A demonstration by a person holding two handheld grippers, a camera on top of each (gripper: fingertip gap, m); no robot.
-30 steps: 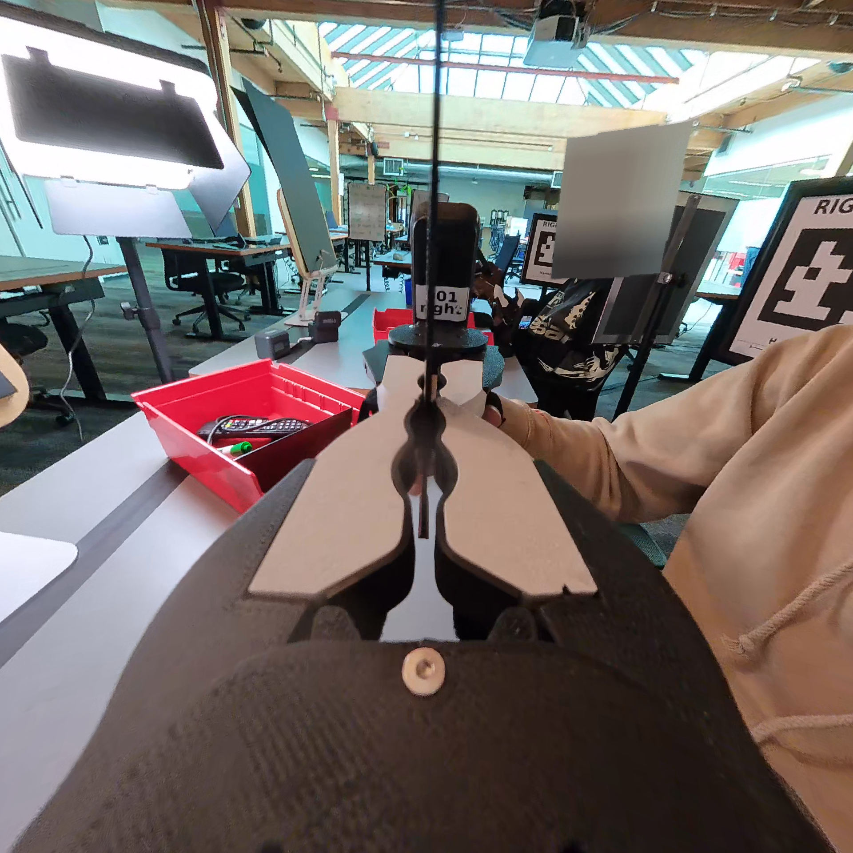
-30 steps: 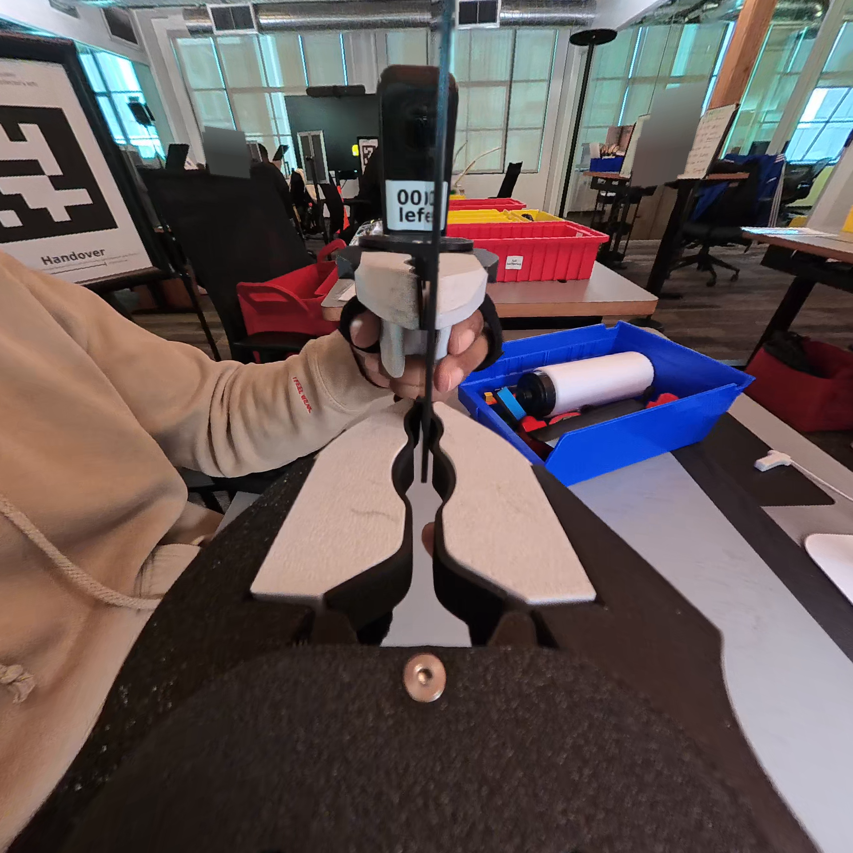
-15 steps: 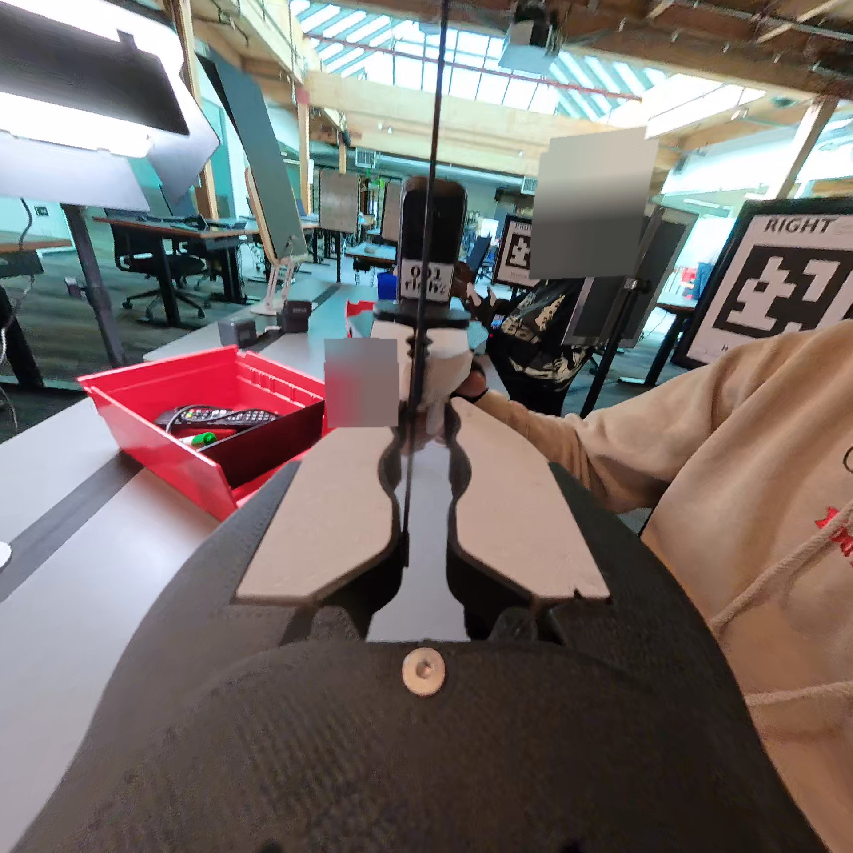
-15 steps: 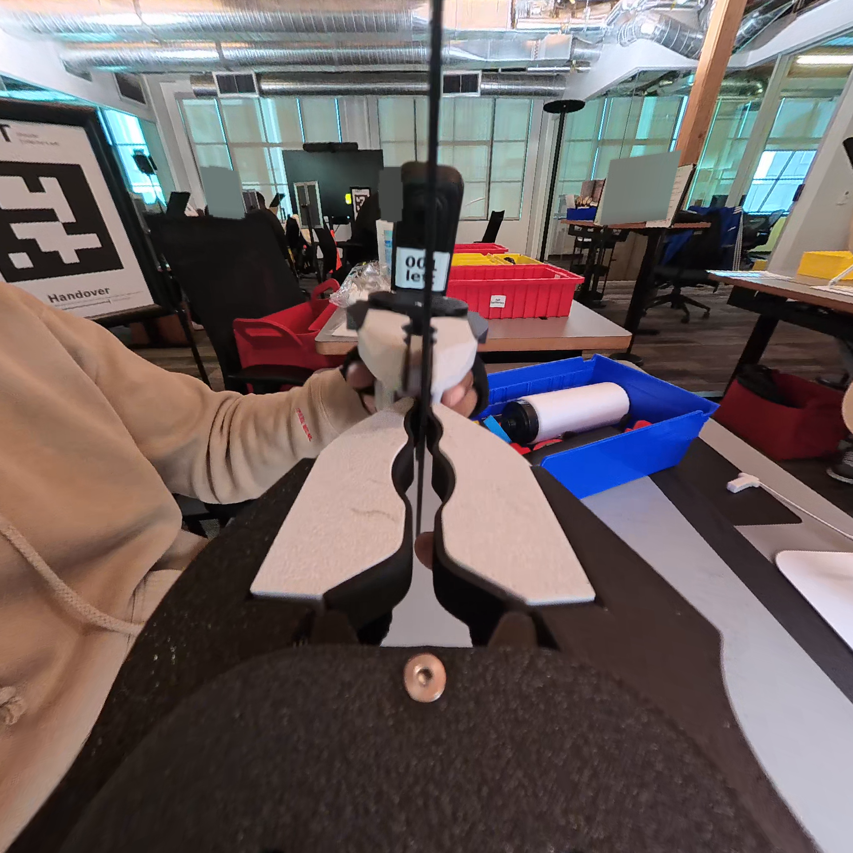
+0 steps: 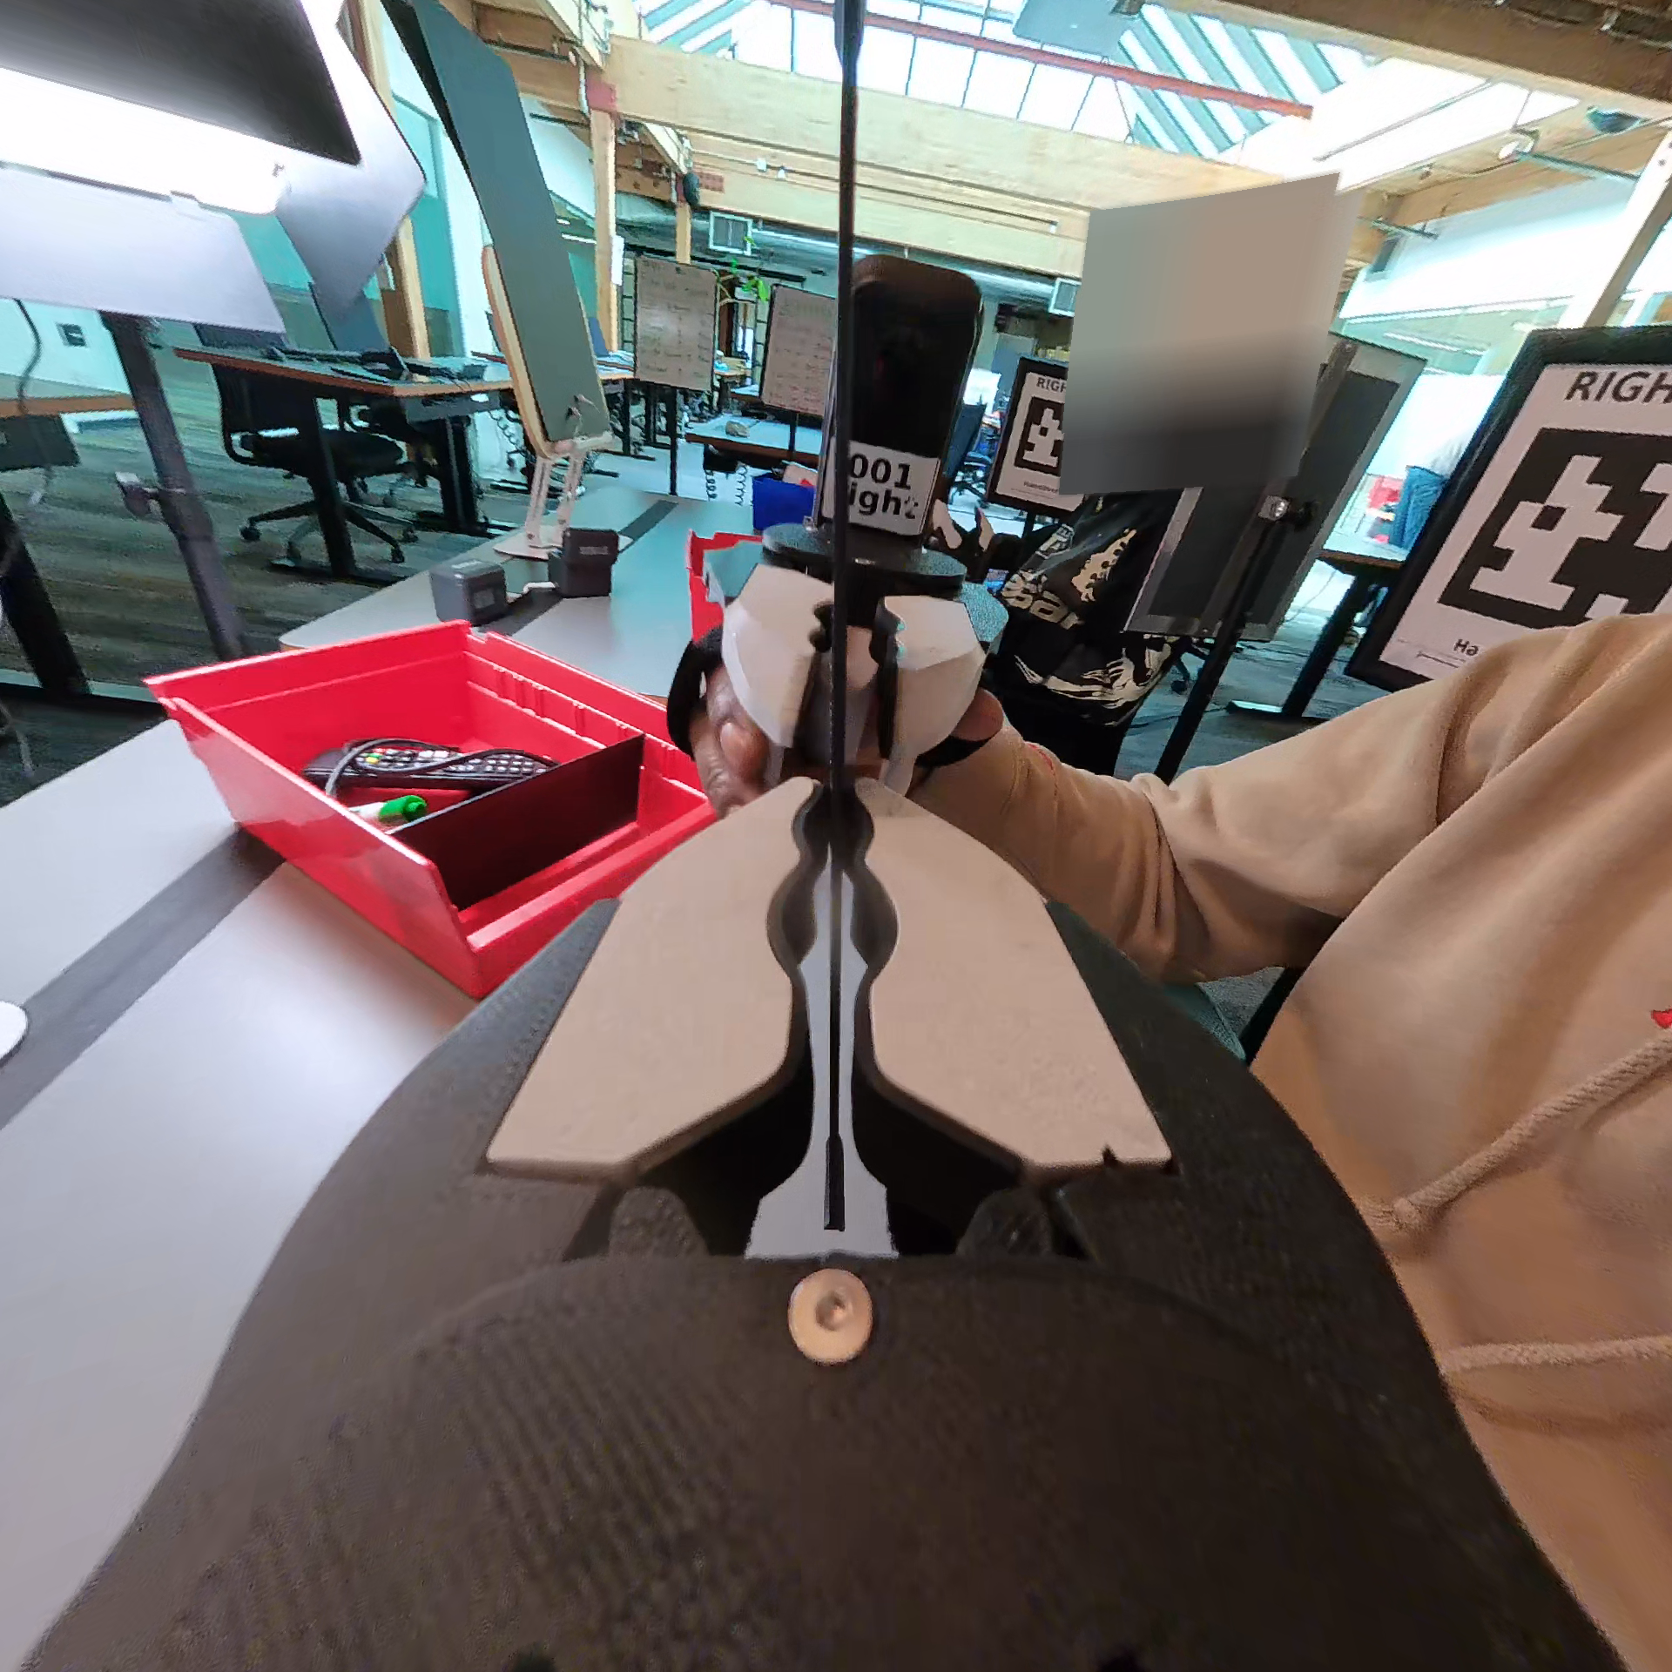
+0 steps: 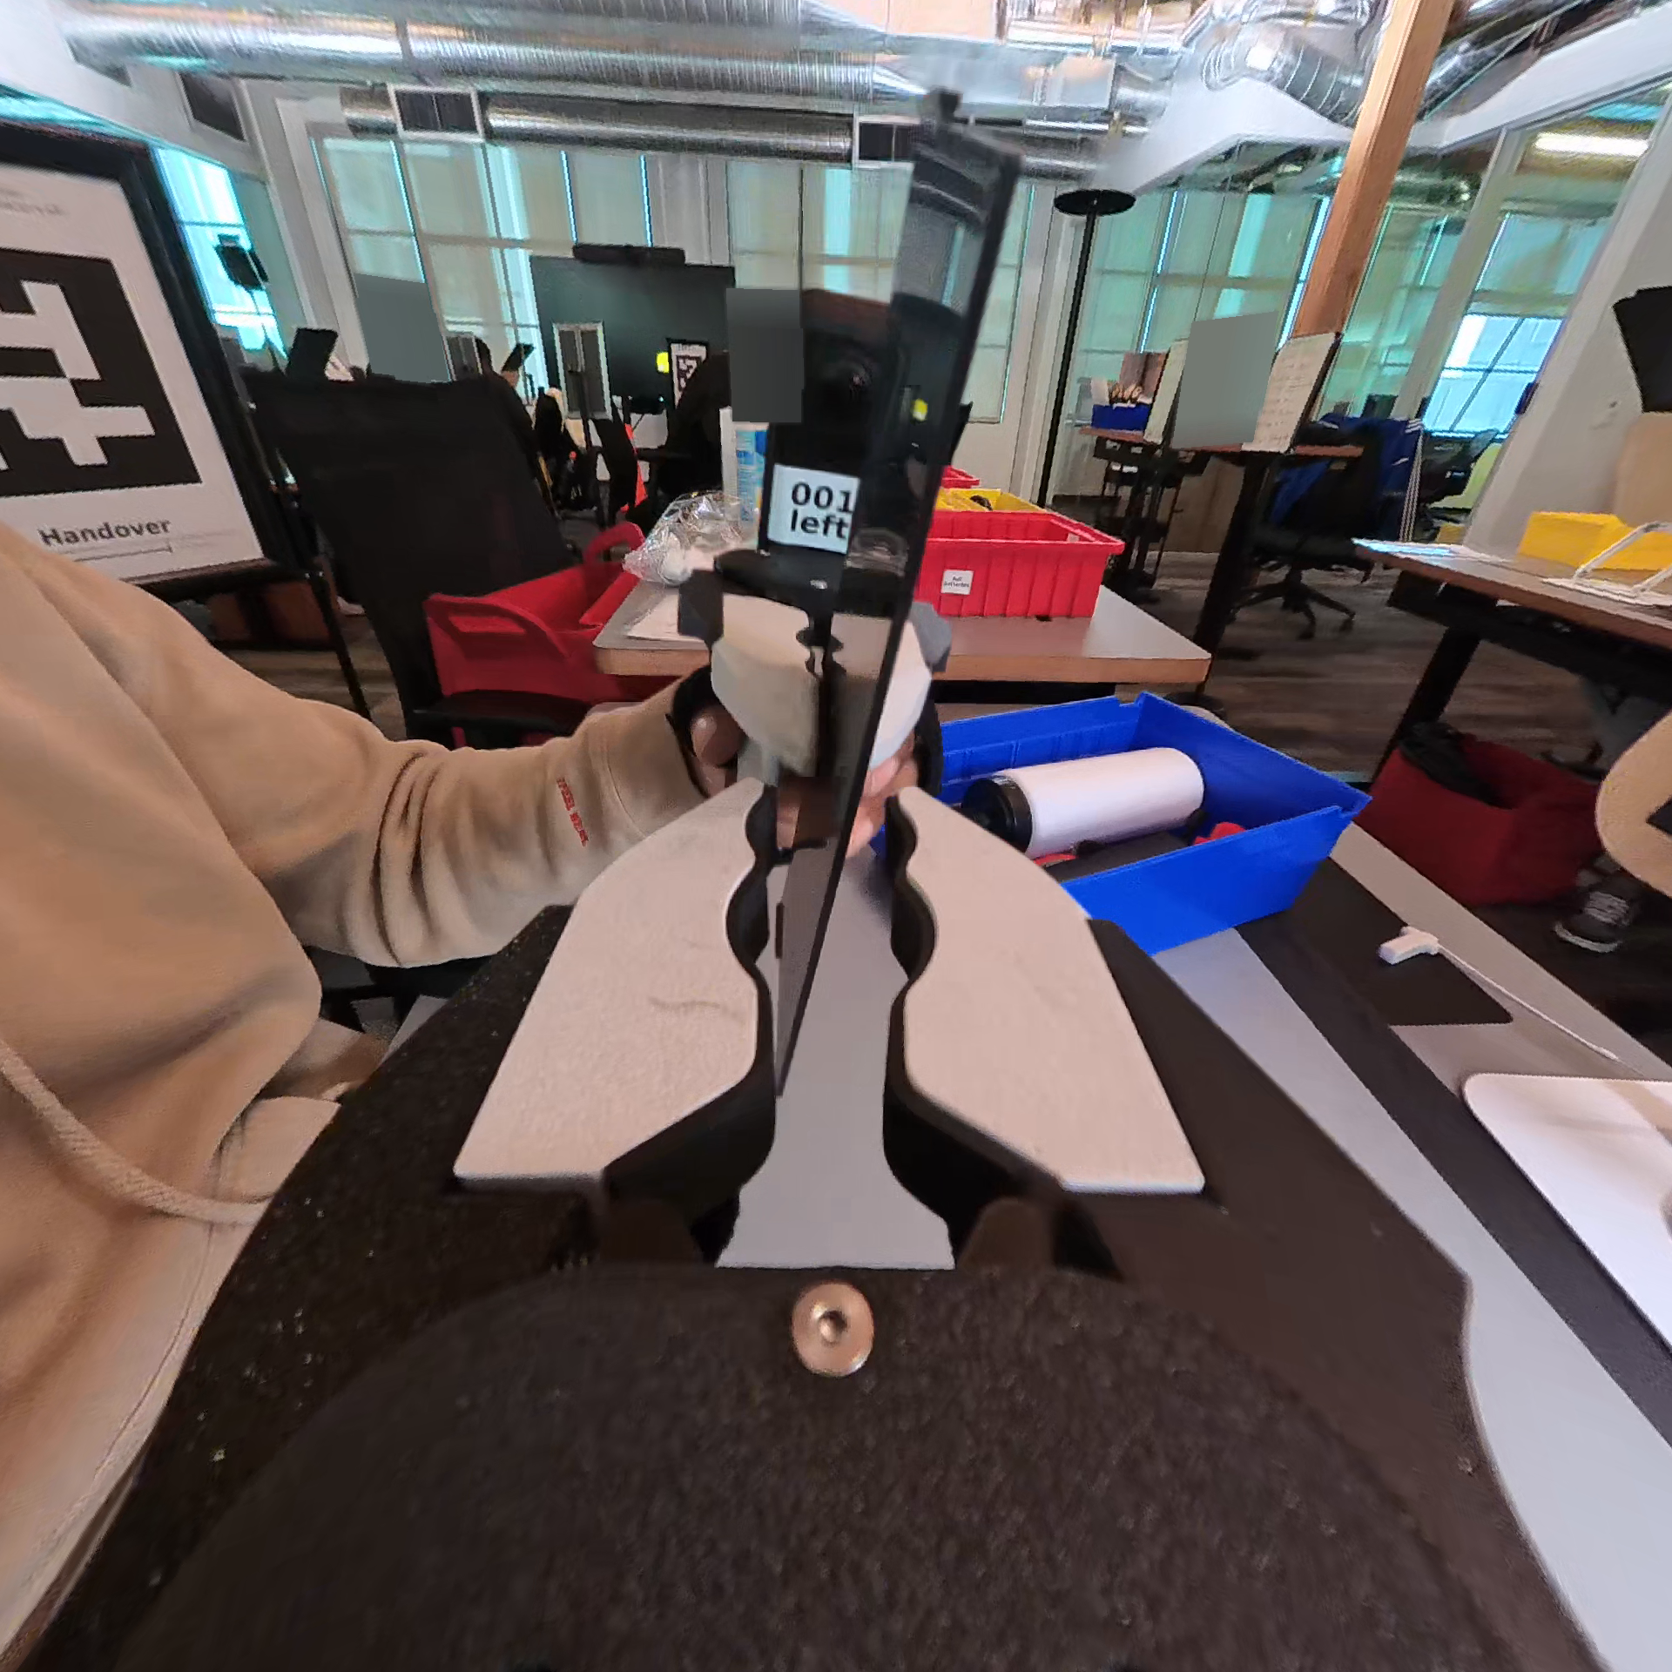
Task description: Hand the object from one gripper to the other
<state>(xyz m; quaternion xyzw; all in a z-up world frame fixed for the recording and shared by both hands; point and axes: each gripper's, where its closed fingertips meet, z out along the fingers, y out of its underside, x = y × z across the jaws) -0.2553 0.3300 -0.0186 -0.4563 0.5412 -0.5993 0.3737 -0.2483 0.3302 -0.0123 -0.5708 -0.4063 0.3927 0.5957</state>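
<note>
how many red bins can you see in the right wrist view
2. One long red bin sits on the brown table behind the left gripper; a second red bin stands left of that table, behind the sleeve. More may be hidden behind the black panel.

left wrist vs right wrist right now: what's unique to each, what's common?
Left wrist only: red bin holding a remote, and the left gripper shut on the thin black panel, seen edge-on.
Right wrist only: blue bin with a white bottle, and the right gripper open, the panel tilted between its fingers.
Both: the panel, the grey table, a beige sleeve, and the opposite gripper facing the camera.
</note>
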